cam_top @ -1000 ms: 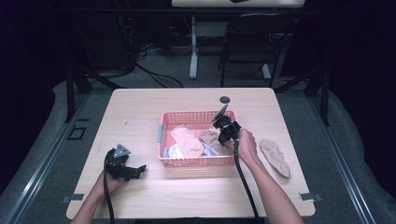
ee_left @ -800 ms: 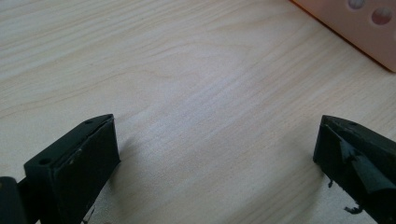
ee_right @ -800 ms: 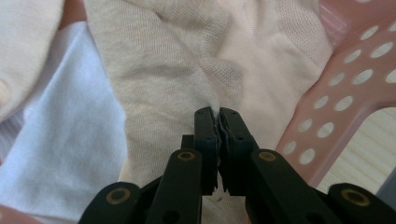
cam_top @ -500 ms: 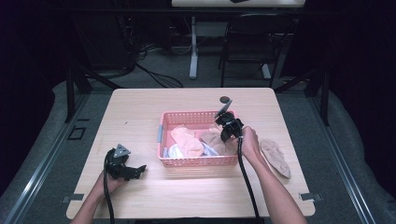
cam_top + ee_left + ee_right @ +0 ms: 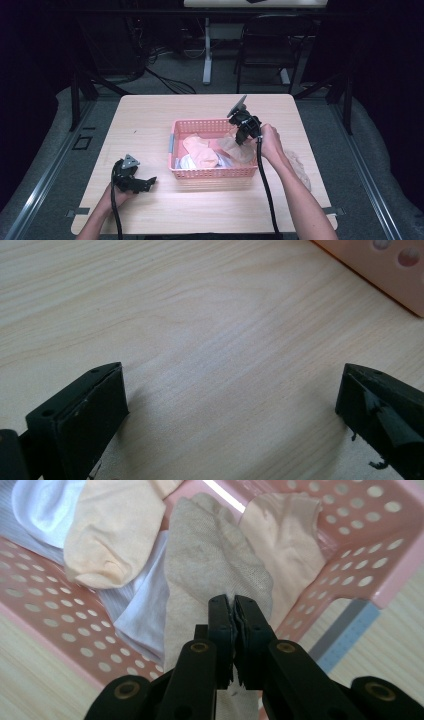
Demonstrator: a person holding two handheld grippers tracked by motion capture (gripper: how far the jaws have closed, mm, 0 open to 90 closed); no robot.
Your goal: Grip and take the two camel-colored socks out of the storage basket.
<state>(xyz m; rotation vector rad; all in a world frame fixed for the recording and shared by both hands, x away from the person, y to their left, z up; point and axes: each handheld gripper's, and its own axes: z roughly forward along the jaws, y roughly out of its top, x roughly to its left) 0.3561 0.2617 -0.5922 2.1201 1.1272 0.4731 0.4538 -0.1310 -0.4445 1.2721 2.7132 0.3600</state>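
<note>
A pink perforated basket (image 5: 215, 172) (image 5: 345, 570) stands mid-table holding several socks. My right gripper (image 5: 243, 135) (image 5: 233, 605) is shut on a beige-grey sock (image 5: 210, 565) (image 5: 235, 149), lifting it over the basket's right side. Under it lie a peach sock (image 5: 117, 530) (image 5: 200, 150), a white sock (image 5: 42, 505) and a pale pink one (image 5: 287, 535). My left gripper (image 5: 145, 182) (image 5: 230, 405) rests open on the bare wood at the front left, nothing between its jaws.
Another beige sock (image 5: 300, 167) lies on the table (image 5: 150, 115) right of the basket, partly behind the right forearm. A corner of the basket (image 5: 385, 270) shows in the left gripper view. A chair and table legs stand beyond the far edge.
The right gripper has risen a little above the basket with the sock in it, pulling the sock upward. The left gripper has stayed put.
</note>
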